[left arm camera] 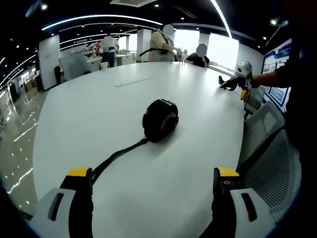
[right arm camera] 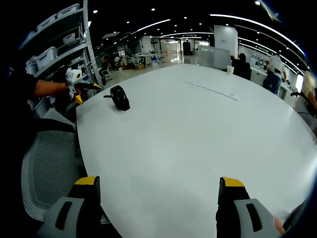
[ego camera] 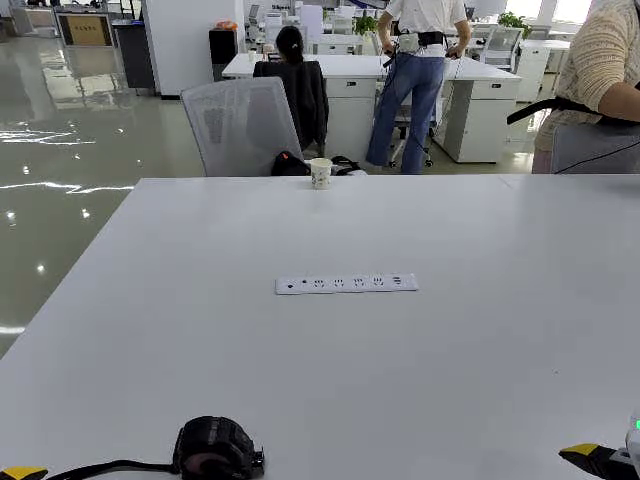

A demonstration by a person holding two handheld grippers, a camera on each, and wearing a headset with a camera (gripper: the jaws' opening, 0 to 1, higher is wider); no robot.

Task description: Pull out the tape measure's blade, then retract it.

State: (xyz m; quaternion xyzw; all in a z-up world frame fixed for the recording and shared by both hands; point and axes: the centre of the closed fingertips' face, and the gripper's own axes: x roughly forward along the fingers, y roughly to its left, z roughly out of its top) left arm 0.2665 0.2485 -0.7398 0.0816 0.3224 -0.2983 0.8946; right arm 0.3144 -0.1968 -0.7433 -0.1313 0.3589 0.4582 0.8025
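A black tape measure (ego camera: 214, 447) lies on the white table near its front edge, with a black strap (ego camera: 110, 467) trailing to the left. In the left gripper view the tape measure (left arm camera: 160, 119) sits ahead of my left gripper (left arm camera: 151, 179), whose jaws stand wide apart with nothing between them. Its yellow tip (ego camera: 22, 472) shows at the bottom left of the head view. My right gripper (right arm camera: 158, 188) is open too, over bare table far to the right; its tip (ego camera: 592, 457) is at the bottom right. The tape measure (right arm camera: 119, 96) lies far off in the right gripper view.
A white power strip (ego camera: 346, 284) is set into the table's middle. A paper cup (ego camera: 320, 172) stands at the far edge. A grey mesh chair (ego camera: 240, 125) is behind the table. People stand and sit at desks beyond; one person's arm (ego camera: 600, 60) is at the far right.
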